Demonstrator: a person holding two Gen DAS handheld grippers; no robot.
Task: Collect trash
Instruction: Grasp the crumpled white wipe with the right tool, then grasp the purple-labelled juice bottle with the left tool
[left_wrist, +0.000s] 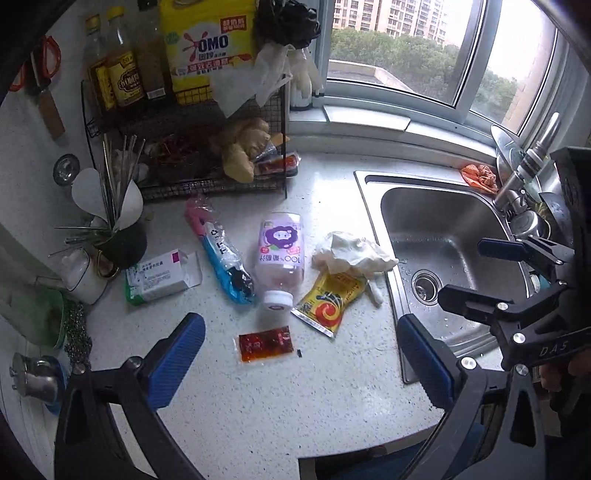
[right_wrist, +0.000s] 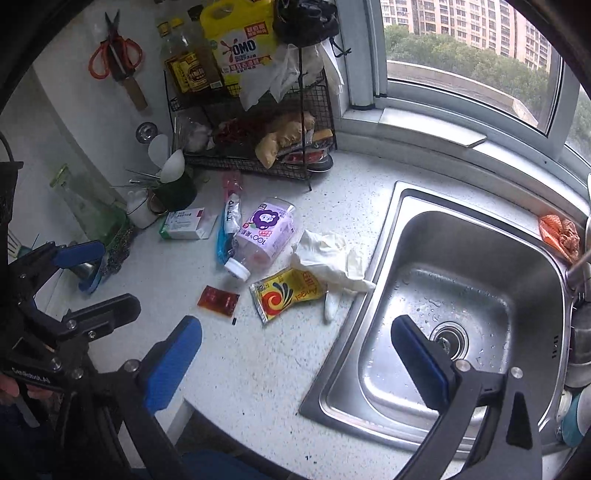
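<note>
Our left gripper (left_wrist: 301, 363) and right gripper (right_wrist: 295, 360) both gape wide, gripping nothing. The left hangs above bare counter (left_wrist: 332, 402) just short of the red sauce packet (left_wrist: 265, 343); bottle (left_wrist: 281, 254), yellow packet (left_wrist: 330, 299) and glove (left_wrist: 351, 253) lie beyond, beside the sink (right_wrist: 454, 295), which the right straddles at its edge

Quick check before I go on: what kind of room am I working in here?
Most likely a home kitchen. A stainless sink is set into a speckled white countertop, a wire rack holds sauce bottles and ginger, and scissors hang on the wall.
</note>
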